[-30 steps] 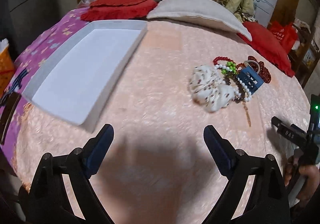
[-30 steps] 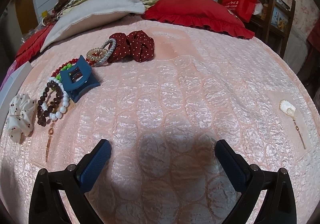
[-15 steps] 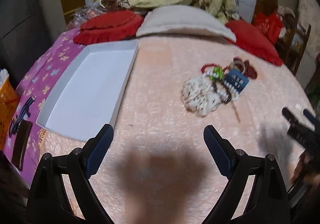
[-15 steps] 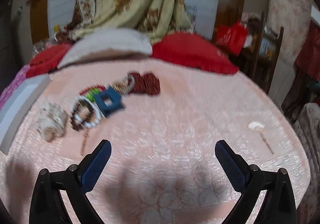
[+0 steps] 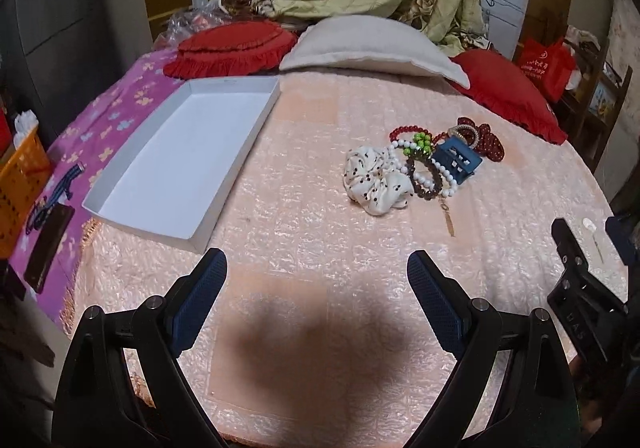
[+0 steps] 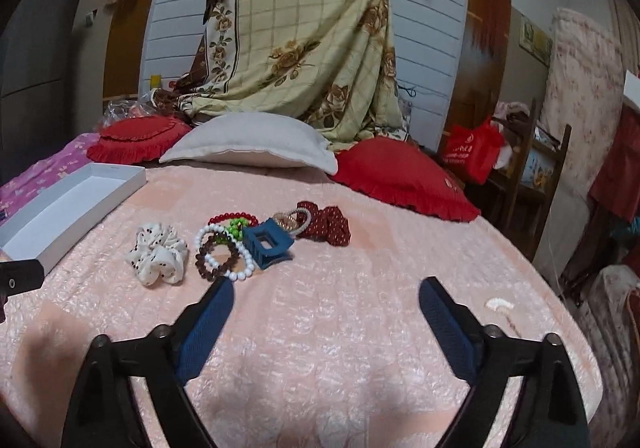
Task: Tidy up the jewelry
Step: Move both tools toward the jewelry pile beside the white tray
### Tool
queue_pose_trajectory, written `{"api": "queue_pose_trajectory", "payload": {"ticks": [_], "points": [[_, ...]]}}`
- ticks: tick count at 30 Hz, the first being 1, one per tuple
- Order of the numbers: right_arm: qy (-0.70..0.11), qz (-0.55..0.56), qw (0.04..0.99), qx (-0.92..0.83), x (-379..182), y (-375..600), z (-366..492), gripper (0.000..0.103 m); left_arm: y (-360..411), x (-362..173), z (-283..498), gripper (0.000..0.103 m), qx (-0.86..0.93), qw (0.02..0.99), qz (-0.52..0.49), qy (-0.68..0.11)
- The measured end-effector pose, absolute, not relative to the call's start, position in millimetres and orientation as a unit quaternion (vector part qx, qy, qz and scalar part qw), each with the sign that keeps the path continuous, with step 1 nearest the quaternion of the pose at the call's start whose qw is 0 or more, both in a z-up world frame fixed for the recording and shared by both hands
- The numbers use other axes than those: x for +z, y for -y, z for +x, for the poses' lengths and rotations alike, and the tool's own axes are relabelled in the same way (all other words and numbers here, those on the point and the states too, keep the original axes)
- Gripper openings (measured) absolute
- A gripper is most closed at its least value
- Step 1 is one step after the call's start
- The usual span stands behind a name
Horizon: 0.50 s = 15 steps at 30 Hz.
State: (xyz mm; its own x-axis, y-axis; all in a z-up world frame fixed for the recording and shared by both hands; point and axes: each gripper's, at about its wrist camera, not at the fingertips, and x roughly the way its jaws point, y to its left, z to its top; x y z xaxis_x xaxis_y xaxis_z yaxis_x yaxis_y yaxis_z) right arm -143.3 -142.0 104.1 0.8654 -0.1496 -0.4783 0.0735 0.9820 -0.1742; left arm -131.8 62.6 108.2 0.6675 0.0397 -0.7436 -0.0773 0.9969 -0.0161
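A heap of jewelry lies mid-bed on the pink quilt: a white dotted scrunchie [image 5: 376,180] [image 6: 158,254], bead bracelets [image 5: 426,176] [image 6: 222,252], a blue claw clip [image 5: 458,160] [image 6: 266,244] and a dark red scrunchie [image 5: 484,138] [image 6: 328,226]. An empty white tray [image 5: 140,204] [image 6: 96,192] lies to the left. A pale earring [image 6: 498,304] [image 5: 588,225] lies apart at the right. My left gripper [image 5: 316,290] hovers open and empty short of the heap. My right gripper [image 6: 326,306] is closing, nothing between its jaws; it also shows in the left wrist view [image 5: 588,240].
Red cushions [image 6: 404,176] [image 5: 228,48] and a cream pillow [image 6: 248,146] line the far side under a floral sheet [image 6: 304,40]. A purple cloth [image 5: 100,136], a dark phone [image 5: 48,244] and an orange basket [image 5: 20,184] are left of the tray. A wooden chair [image 6: 540,176] stands at the right.
Both grippers have risen and drawn back, so the bed looks farther away. The right view has tilted up toward the wall. The right jaws stand slightly narrower.
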Motion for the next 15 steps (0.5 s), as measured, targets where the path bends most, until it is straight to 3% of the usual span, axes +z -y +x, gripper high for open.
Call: {"api": "queue_pose_trajectory", "payload": {"ticks": [15], "points": [[-0.296,-0.068,0.951,-0.056,88,144,-141,0.089,-57,97,-134,0.092,0.036,0.911,0.018,-0.41]]}}
